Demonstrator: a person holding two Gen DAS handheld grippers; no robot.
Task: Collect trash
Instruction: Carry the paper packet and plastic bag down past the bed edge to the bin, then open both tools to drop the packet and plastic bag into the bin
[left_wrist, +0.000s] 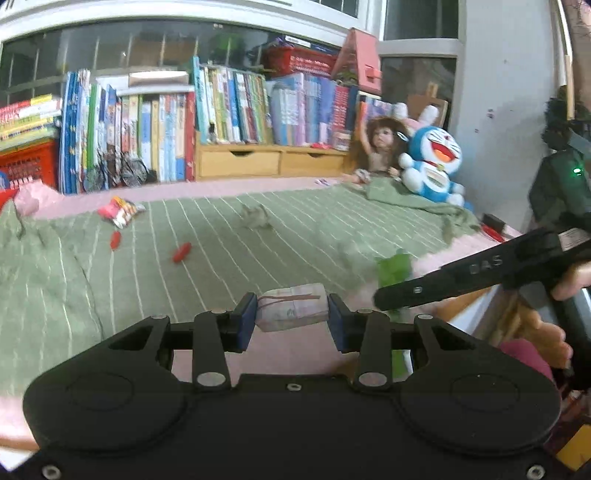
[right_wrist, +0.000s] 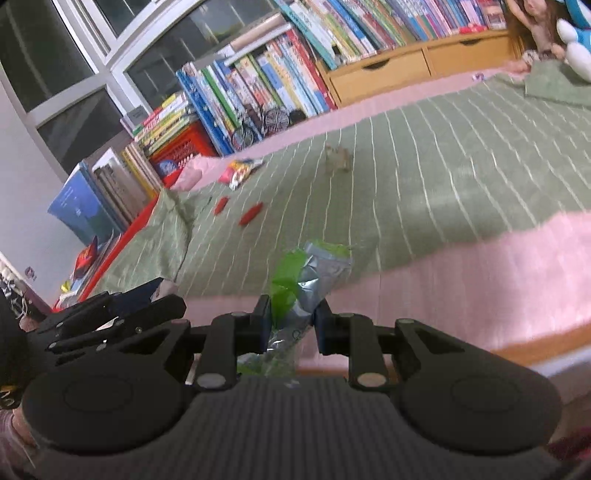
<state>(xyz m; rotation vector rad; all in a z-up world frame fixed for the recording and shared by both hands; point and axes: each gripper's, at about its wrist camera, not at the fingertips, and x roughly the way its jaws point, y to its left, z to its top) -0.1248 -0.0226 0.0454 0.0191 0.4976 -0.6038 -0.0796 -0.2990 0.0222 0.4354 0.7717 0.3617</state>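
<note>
Both hands are loaded: the left gripper is clamped on a small pale paper packet, and the right gripper is pinched narrow on a crumpled green-and-silver wrapper, both held over the near edge of the bed. Still on the green striped blanket: a red-and-white snack bag, two red scraps and a grey wad, so the job looks part done. Pink sheet at the near edge; books, a doll and a blue plush toy line the far side below dark windows.
</note>
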